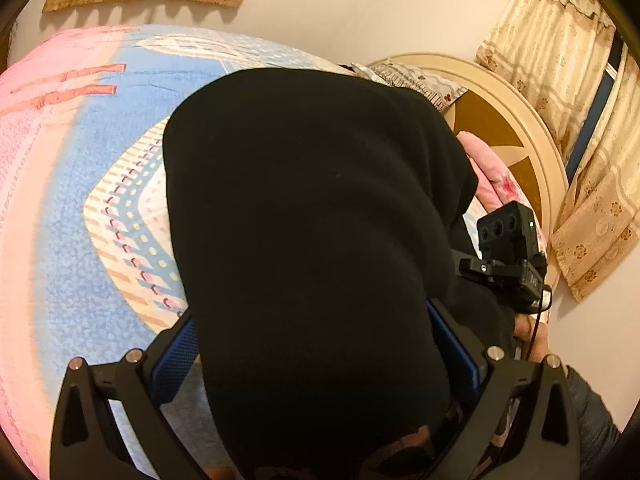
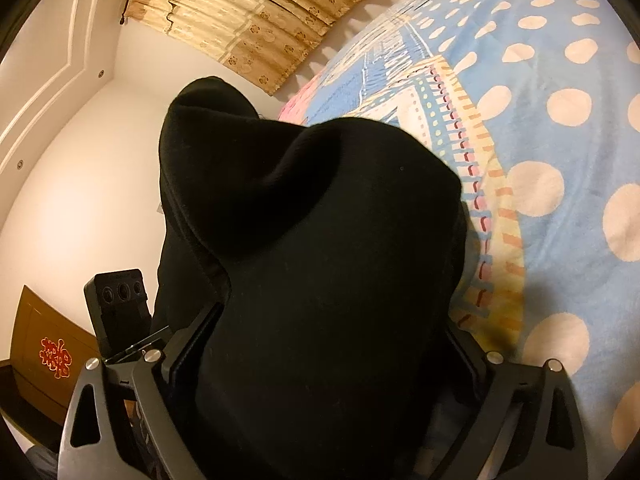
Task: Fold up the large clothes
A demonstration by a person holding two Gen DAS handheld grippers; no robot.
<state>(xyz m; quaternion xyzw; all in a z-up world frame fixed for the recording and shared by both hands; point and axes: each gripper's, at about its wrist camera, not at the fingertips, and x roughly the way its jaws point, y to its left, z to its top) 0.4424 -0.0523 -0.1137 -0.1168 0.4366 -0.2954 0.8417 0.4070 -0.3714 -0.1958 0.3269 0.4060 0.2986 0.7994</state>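
Bulging between both wide-spread claws, left claw and right claw, black garment bunches thickly.

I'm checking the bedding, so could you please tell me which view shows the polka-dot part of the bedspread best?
The right wrist view: the polka-dot part fills its right side. The left wrist view shows only the bedspread's plain blue, pink and striped areas, no dots.
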